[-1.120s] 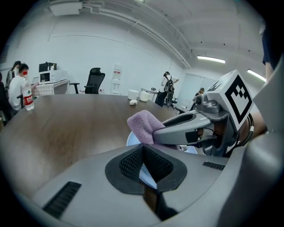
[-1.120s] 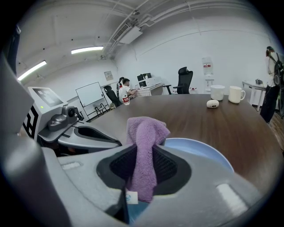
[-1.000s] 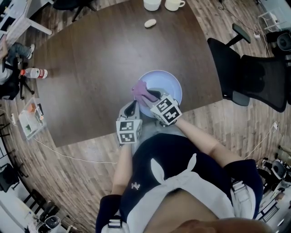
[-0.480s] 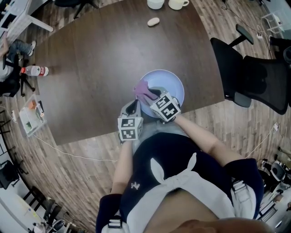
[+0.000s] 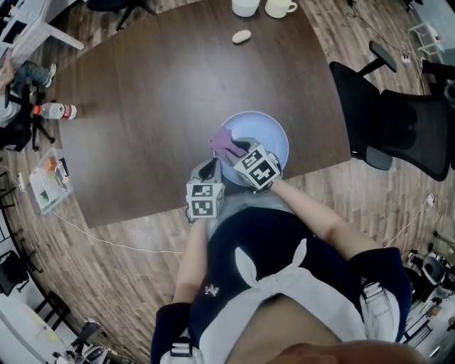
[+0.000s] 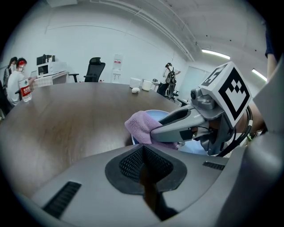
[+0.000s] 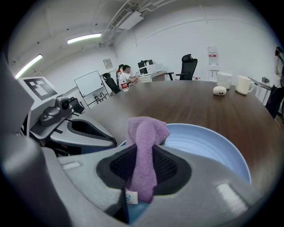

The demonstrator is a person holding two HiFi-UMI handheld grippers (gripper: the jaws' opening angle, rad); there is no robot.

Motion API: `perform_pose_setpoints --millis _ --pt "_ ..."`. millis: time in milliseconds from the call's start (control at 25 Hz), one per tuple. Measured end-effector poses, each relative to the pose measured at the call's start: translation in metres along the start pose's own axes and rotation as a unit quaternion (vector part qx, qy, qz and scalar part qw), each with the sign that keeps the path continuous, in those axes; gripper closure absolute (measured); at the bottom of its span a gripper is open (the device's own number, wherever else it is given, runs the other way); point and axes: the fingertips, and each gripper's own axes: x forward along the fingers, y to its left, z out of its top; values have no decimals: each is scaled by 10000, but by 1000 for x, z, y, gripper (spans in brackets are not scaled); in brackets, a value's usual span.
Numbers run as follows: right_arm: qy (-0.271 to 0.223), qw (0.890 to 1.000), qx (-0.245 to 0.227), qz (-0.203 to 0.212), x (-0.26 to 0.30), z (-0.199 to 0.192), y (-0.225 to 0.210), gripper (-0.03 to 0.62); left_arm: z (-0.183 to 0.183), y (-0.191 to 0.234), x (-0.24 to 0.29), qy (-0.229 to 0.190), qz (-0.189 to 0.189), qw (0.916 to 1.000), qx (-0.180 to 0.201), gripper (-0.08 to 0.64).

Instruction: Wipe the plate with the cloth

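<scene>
A light blue plate (image 5: 264,131) sits near the front edge of the dark wooden table (image 5: 163,92). A purple cloth (image 5: 226,142) hangs over its near-left part, and my right gripper (image 5: 238,151) is shut on it. In the right gripper view the cloth (image 7: 144,137) runs between the dark pads and folds over above the plate (image 7: 208,146). My left gripper (image 5: 209,169) is beside the plate's near-left rim, jaws together with nothing in them. The left gripper view shows those jaws (image 6: 144,167), the cloth (image 6: 138,126) and the right gripper (image 6: 155,131) above them.
Two white cups (image 5: 283,7) and a small pale object (image 5: 242,36) stand at the table's far edge. A bottle (image 5: 53,111) lies at the left edge. A black office chair (image 5: 398,121) stands to the right. The table's front edge is just below both grippers.
Both grippers have sunk a little toward the table. The cloth stays clamped in the right gripper over the plate's near-left part.
</scene>
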Motion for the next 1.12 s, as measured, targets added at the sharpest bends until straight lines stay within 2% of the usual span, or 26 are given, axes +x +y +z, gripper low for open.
perform_pose_setpoints --millis 480,1120 --pt "252 9996 -102 81 3 0 3 488 -2 3 5 139 -8 9998 -105 555" --pt "253 9996 -123 -68 2 4 -12 486 -2 5 5 171 -46 9998 -94 555"
